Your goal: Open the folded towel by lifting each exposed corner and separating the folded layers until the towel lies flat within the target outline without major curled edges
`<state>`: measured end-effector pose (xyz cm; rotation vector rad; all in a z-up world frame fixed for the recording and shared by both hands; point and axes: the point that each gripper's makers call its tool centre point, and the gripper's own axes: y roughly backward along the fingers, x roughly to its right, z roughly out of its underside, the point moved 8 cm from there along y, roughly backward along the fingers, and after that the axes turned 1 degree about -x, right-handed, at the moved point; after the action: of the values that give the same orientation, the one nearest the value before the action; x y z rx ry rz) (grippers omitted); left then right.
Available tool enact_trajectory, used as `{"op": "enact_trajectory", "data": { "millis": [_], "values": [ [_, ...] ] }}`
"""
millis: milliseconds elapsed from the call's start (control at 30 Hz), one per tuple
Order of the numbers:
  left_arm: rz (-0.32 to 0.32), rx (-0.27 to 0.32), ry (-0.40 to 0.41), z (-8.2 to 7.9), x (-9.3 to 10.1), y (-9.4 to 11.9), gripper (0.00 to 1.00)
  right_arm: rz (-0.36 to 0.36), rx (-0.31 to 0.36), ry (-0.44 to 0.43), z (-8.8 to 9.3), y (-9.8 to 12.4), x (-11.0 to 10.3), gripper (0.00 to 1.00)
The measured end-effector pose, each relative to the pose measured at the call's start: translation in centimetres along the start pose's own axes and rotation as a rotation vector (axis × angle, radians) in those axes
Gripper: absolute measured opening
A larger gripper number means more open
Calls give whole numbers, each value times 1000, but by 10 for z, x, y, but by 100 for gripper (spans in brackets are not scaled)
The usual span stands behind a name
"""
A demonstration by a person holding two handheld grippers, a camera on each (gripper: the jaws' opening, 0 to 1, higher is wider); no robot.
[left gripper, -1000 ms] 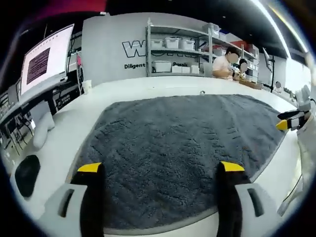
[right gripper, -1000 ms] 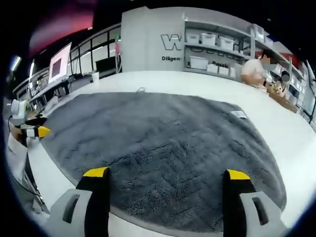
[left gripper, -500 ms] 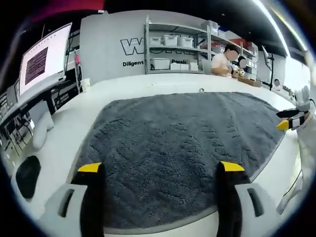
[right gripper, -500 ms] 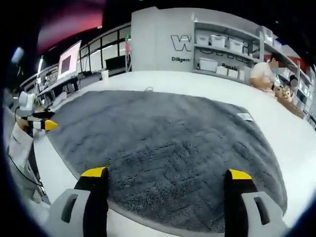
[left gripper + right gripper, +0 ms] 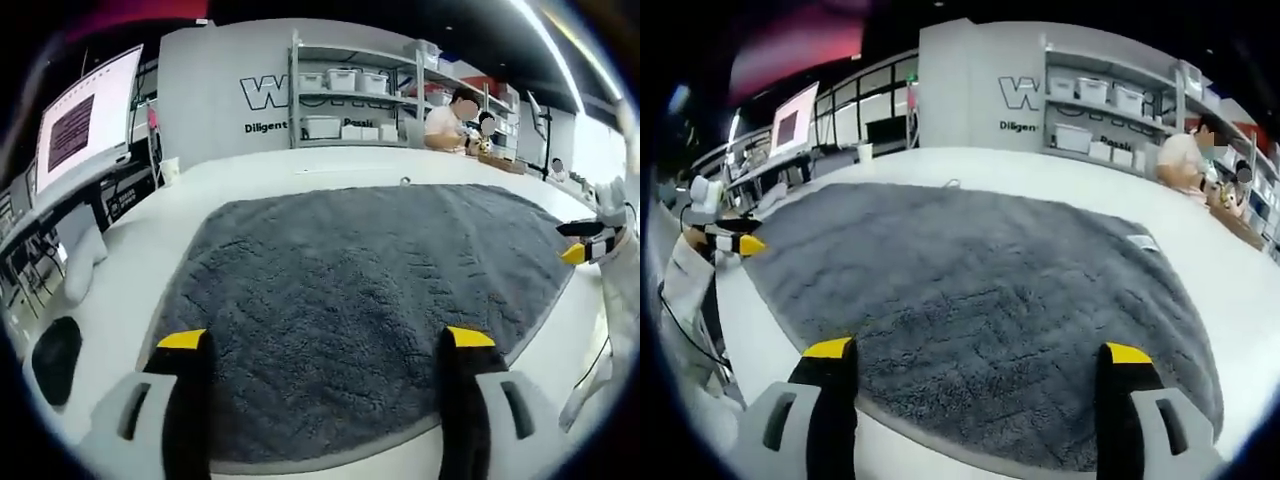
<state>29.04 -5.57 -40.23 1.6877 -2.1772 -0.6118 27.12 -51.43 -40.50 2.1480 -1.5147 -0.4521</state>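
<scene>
Towel (image 5: 370, 300) lies spread flat on table (image 5: 130, 270), just ahead of both sets of fingers. Left gripper (image 5: 325, 340) jaws apart, empty. Right gripper (image 5: 978, 352) jaws apart, empty. Bins (image 5: 322, 127) on shelf (image 5: 350, 100) beyond, contents unreadable.

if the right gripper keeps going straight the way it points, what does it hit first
Most likely the grey towel, spread flat on the white table just ahead of the open right gripper. Its jaws sit over the near edge; depth is unclear.
</scene>
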Motion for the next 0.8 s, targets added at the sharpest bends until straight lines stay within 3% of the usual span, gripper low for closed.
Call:
{"op": "enact_trajectory", "data": {
  "millis": [800],
  "values": [
    [15, -18, -9, 1, -1, 2, 94, -53, 12, 37, 3, 4, 3, 100]
  ]
}}
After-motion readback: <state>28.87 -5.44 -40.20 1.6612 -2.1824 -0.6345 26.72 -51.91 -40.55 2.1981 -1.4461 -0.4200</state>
